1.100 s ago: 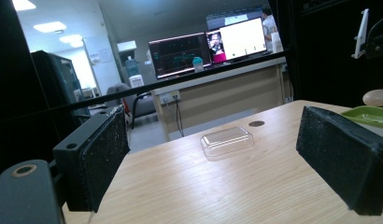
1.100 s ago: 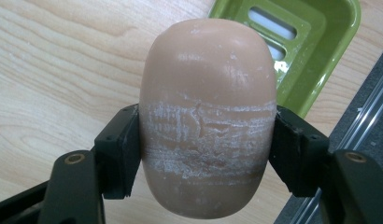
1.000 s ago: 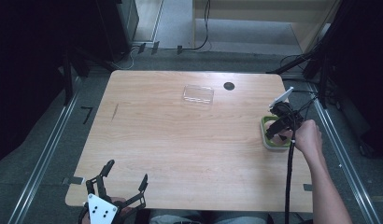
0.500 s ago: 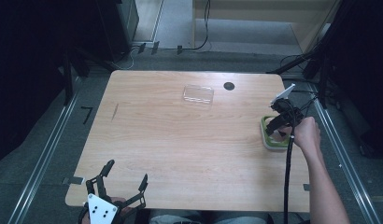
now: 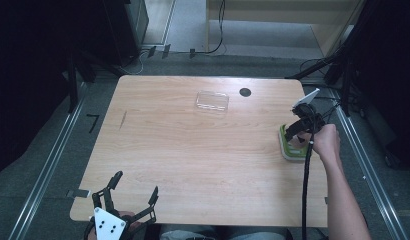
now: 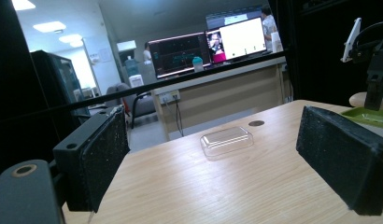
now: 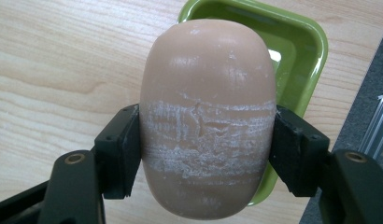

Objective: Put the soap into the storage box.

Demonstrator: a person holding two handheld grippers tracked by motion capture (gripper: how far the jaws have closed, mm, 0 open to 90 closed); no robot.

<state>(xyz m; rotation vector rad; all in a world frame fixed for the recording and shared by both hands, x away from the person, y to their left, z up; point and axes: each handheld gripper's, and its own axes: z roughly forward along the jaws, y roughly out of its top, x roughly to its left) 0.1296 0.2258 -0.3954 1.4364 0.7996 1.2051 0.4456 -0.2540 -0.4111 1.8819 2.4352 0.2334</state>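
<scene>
The high camera is looking forward and down over my side of the table [image 5: 193, 150], far enough back to take in the whole top. The camera on my left gripper [image 5: 124, 206] is looking low and level across the wood toward the clear lid [image 6: 226, 140], shared with the high view. The camera on my right gripper [image 7: 206, 154] is looking straight down, very close, at the soap [image 7: 207, 116] and green dish [image 7: 306, 46].

Right gripper [image 7: 206, 154] clamped — left gripper [image 5: 128, 200] agape.
</scene>
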